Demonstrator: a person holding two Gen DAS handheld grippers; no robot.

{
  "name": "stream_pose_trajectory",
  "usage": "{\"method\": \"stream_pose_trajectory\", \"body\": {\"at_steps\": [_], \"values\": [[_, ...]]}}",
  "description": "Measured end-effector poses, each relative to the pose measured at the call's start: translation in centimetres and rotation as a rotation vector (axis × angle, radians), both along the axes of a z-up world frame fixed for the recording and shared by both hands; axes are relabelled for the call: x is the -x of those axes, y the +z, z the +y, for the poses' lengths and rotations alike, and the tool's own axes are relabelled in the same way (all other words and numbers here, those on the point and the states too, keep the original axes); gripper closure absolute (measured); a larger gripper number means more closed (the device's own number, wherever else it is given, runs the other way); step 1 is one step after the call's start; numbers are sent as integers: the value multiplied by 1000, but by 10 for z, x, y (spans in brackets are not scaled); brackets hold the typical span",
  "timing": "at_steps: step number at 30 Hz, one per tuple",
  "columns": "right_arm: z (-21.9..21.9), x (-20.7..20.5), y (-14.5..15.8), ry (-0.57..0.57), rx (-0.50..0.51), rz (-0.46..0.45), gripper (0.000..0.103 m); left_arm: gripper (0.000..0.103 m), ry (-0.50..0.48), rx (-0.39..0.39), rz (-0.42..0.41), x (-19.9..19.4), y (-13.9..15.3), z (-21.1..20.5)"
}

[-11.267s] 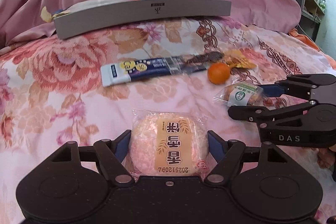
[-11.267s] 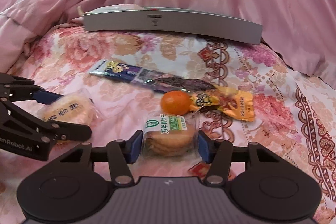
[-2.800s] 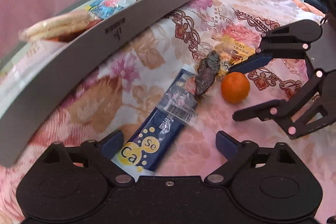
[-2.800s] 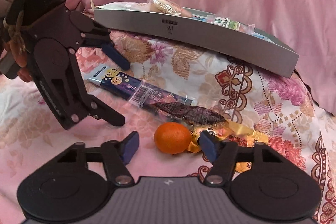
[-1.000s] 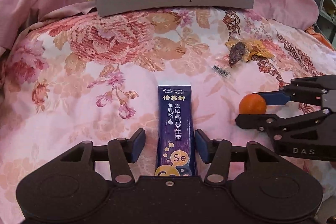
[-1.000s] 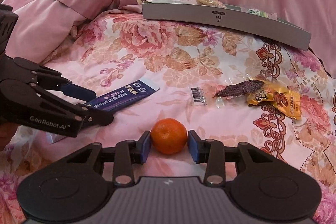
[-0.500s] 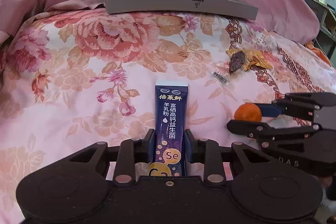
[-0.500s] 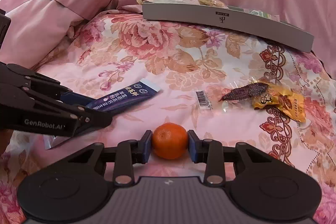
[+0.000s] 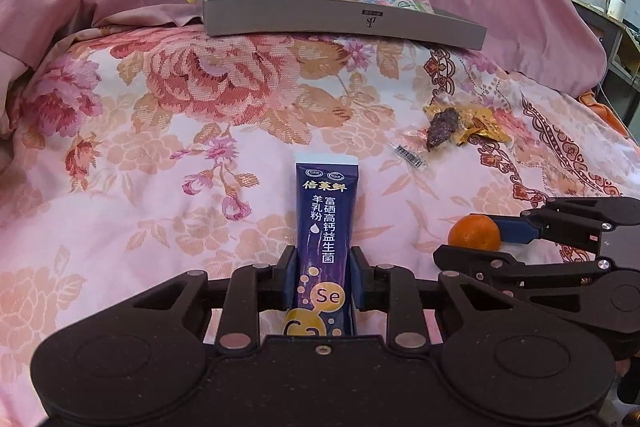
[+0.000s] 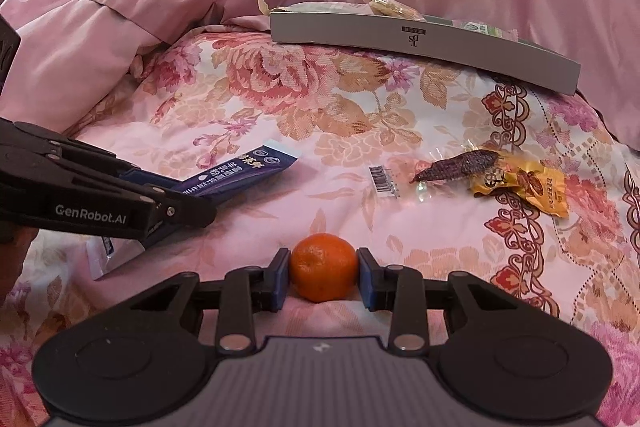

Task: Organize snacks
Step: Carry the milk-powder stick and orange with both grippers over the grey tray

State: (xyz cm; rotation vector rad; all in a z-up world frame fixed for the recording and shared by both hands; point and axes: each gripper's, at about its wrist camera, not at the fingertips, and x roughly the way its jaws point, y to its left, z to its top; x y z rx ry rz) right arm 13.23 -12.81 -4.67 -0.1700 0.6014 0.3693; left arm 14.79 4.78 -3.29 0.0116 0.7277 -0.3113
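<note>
Snacks are lying on a flowery bed cover (image 9: 160,155). The left gripper (image 9: 323,279) is squeezing a long blue packet (image 9: 326,223), with its fingers (image 9: 289,281) pressing on both sides. The right gripper (image 10: 323,277) is holding a small orange (image 10: 323,266) tight between its fingers (image 10: 279,279). A dark dried snack (image 10: 460,165) and a yellow packet (image 10: 528,185) are lying close together farther back. A long grey box (image 9: 344,21) with more snacks in it is sitting at the far end.

The left gripper (image 9: 323,281) has clamped the blue sachet (image 9: 326,227) since a second ago.
</note>
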Motion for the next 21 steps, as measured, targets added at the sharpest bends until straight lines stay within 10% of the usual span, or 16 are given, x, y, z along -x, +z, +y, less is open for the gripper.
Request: {"method": "stream_pose_trajectory", "body": {"at_steps": [21], "values": [[-4,18,5,-14,-14,-40,65,75,27,61,-63,21,6,-5]]}}
